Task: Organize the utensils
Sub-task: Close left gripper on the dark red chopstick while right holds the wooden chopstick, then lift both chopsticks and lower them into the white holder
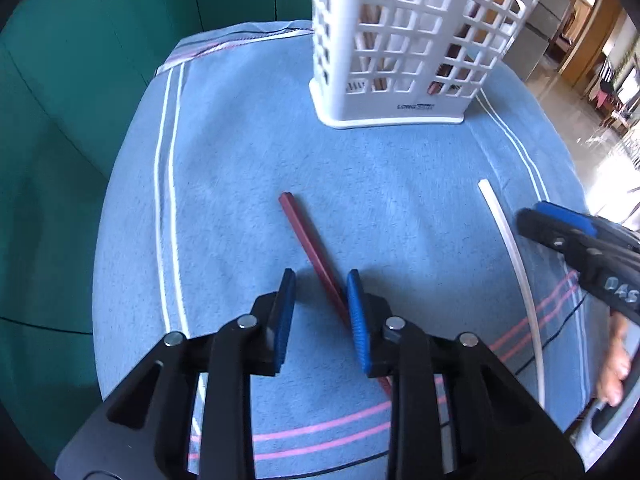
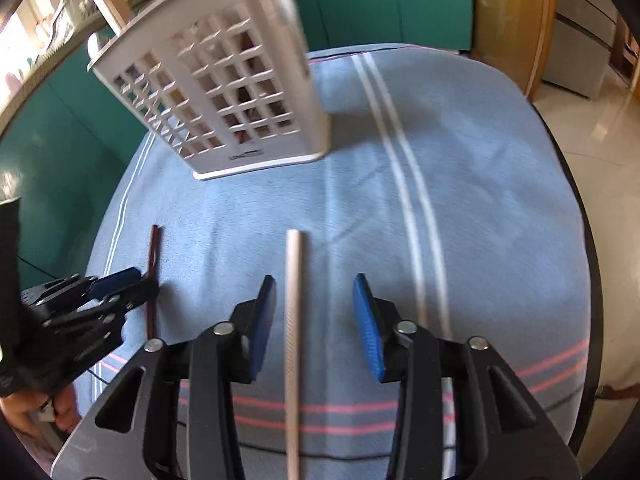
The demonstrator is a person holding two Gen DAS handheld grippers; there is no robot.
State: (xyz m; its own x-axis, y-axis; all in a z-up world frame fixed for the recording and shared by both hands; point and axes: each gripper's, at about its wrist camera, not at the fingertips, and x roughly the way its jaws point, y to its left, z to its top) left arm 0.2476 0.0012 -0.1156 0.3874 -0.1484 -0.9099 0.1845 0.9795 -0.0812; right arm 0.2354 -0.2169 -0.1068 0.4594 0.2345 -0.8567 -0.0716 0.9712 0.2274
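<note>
Red chopstick (image 1: 310, 244) is thin, stiff, light; left gripper (image 1: 320, 280) narrow around it, not yet gripping. Right gripper (image 2: 314, 284) wide over white chopstick (image 2: 293, 320); grip mid-length.

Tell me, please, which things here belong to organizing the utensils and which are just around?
Part of the job: dark red chopstick, white chopstick, white utensil basket.

Just around: blue striped cloth, green cabinets.
</note>
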